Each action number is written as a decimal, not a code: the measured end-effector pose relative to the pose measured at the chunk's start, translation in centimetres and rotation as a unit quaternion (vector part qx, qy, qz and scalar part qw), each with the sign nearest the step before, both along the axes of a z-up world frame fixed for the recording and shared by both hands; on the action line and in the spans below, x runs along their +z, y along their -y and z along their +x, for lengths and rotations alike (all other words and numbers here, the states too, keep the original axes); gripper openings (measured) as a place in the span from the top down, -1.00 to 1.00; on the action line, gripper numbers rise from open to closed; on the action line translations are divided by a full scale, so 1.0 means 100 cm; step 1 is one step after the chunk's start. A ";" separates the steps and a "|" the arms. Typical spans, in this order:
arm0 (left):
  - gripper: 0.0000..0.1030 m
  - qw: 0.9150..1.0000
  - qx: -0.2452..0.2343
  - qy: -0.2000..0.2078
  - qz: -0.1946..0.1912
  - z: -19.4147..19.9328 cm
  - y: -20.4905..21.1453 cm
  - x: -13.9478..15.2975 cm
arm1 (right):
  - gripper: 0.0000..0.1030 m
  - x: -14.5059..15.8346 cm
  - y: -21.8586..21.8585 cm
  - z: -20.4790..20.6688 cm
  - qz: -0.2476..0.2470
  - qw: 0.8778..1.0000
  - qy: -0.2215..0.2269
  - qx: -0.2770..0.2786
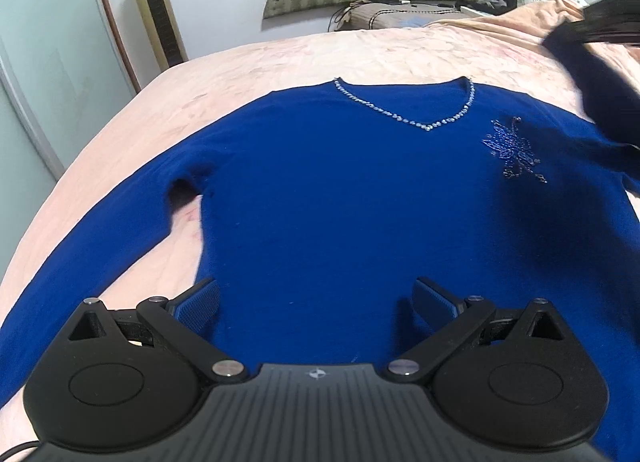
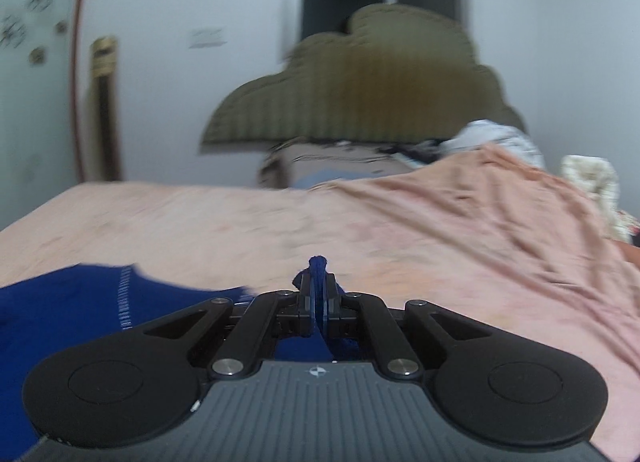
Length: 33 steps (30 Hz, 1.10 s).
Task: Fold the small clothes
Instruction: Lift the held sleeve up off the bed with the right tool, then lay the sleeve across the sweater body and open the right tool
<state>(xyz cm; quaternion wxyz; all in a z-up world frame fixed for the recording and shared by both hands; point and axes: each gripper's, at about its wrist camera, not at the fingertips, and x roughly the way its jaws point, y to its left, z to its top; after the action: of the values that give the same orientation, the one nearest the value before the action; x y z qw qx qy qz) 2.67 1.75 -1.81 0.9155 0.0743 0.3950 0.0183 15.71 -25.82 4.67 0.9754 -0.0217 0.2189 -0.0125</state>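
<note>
Your right gripper point(image 2: 319, 294) pinches a bunch of the blue sweater point(image 1: 340, 198), which lies face up across the bed point(image 1: 280, 58), hem toward its near edge. Carry that sleeve flat over the chest; your left gripper point(image 1: 316, 302), fingers spread, should pin the hem.

left gripper point(image 1: 316, 302) jaws spread wide; right gripper point(image 2: 319, 302) jaws pinched together.
</note>
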 end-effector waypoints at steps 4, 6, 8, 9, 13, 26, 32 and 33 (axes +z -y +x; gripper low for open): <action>-1.00 1.000 0.001 -0.002 -0.003 -0.002 -0.010 -0.002 | 0.85 -0.012 -0.056 0.016 -0.002 0.999 -0.024 0.033; -1.00 1.000 0.002 -0.002 -0.003 -0.004 -0.015 -0.002 | 0.85 -0.017 -0.077 0.024 0.002 0.998 -0.035 0.047; -1.00 1.000 0.005 -0.001 -0.004 -0.005 -0.020 -0.003 | 0.85 -0.022 -0.097 0.032 0.004 0.997 -0.041 0.061; -1.00 1.000 0.008 -0.002 -0.004 -0.005 -0.023 -0.003 | 0.85 -0.023 -0.108 0.034 0.004 0.997 -0.043 0.070; -1.00 1.000 0.019 -0.005 -0.008 -0.005 -0.032 -0.004 | 0.85 -0.023 -0.145 0.038 0.003 0.993 -0.043 0.111; -1.00 0.999 0.041 -0.015 -0.015 -0.008 -0.049 -0.005 | 0.36 -0.035 -0.183 0.043 0.118 0.957 -0.126 0.234; -1.00 0.998 0.049 -0.019 -0.026 -0.007 -0.052 -0.005 | 0.27 -0.030 -0.137 0.030 0.186 0.955 -0.143 0.180; -1.00 0.998 0.049 -0.020 -0.027 -0.007 -0.052 -0.005 | 0.27 -0.034 -0.135 0.031 0.186 0.954 -0.159 0.173</action>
<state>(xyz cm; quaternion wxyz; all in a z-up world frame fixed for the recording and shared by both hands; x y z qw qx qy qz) 1.97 6.90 -2.35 0.9070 0.0309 0.4168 0.0509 18.80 -12.31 1.22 0.9020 0.1210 0.3620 0.2015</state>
